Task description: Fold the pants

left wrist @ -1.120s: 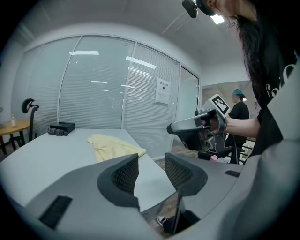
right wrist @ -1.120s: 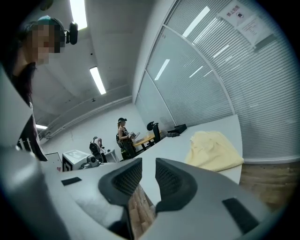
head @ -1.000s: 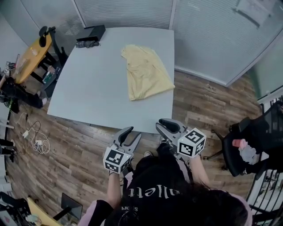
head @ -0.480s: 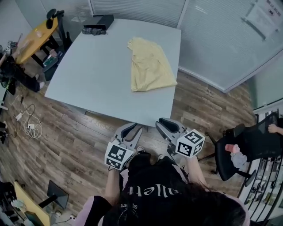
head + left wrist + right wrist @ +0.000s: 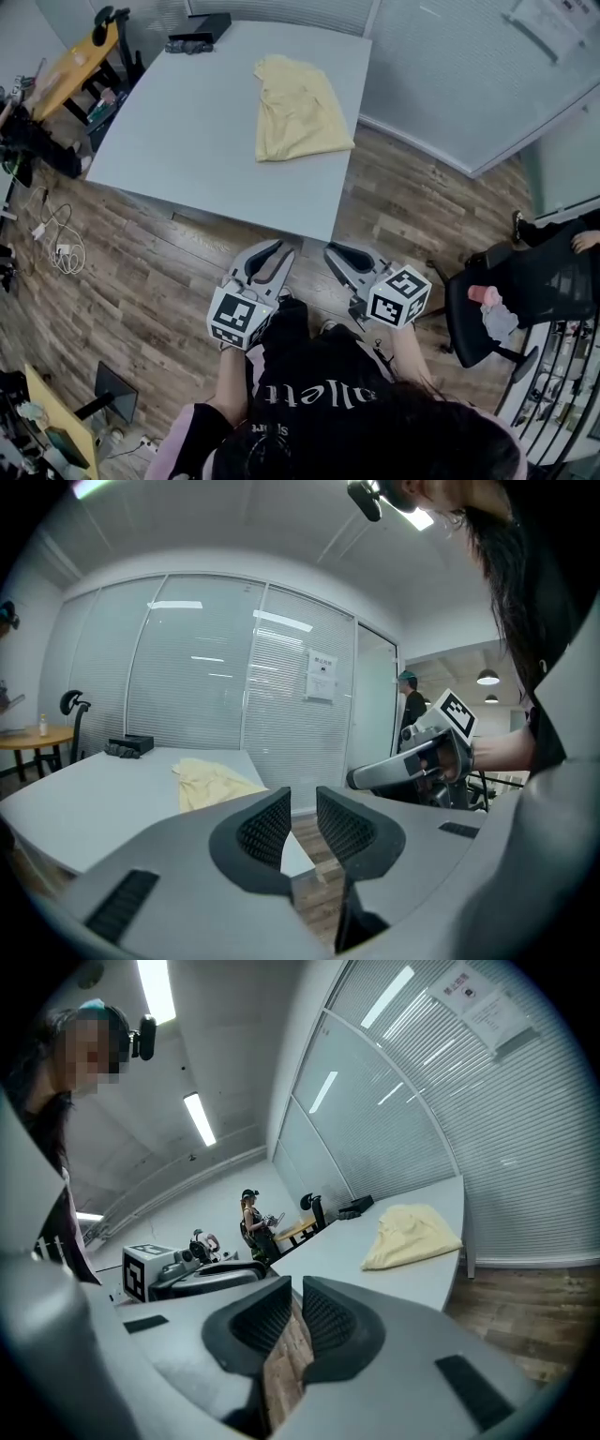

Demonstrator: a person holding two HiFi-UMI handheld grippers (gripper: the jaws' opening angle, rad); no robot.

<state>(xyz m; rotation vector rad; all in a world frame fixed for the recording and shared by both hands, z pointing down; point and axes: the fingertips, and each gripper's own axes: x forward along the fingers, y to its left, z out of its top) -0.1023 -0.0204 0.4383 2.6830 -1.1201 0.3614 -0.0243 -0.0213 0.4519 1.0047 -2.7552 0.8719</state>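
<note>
Head view: yellow pants (image 5: 298, 108) lie bunched at bench (image 5: 187, 112) right edge; soft, light, limp, so grip waistband/hem corners. L tongs (image 5: 274, 255) & R tongs (image 5: 342, 255) empty, jaws just closing, slim gaps left.

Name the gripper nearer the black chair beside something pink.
Right. The right gripper is toward the chair, apart from it; the left gripper is farther off. Both empty jaw pairs have just been closing.
</note>
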